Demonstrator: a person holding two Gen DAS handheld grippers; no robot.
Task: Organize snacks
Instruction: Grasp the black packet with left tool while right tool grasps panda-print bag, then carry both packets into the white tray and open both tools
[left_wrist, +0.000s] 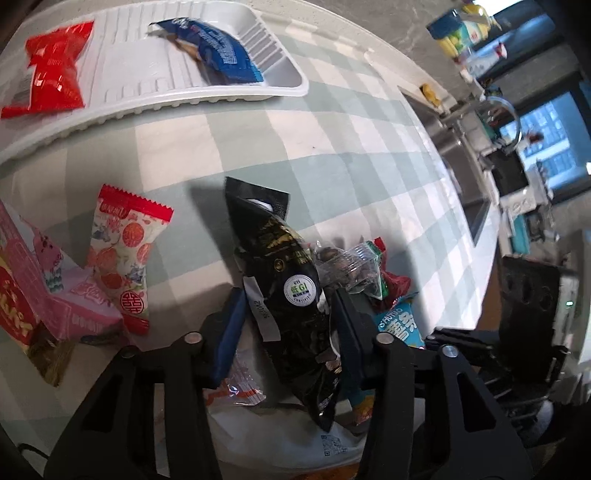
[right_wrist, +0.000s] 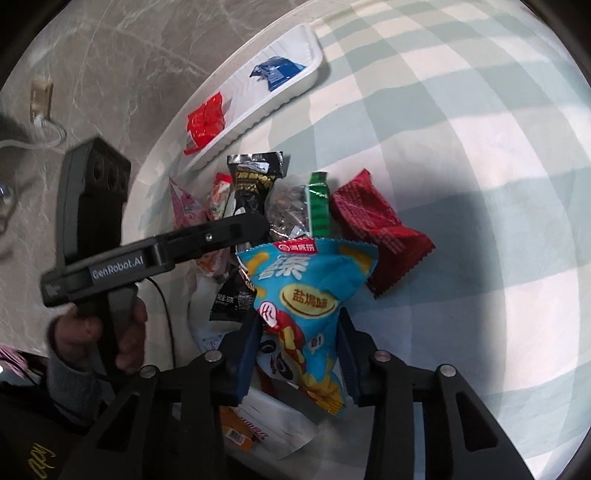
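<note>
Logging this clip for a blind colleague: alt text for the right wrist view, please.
The right tongs grip a light blue crinkly snack packet above a snack pile on a green-and-white checked tablecloth. Beyond, a white ribbed plastic tray holds a red packet and a dark blue packet.

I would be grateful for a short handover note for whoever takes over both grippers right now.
Left gripper: closed on the black snack pack, still down at the pile.
Right gripper: closed on the light blue snack bag, also at the pile.
Done: the white tray already holds a red packet and a dark blue packet.
Left: both gripped packs, plus the dark red packet, the green-edged clear bag, the red-and-white packet and the pink packs, remain on the checked cloth.
</note>
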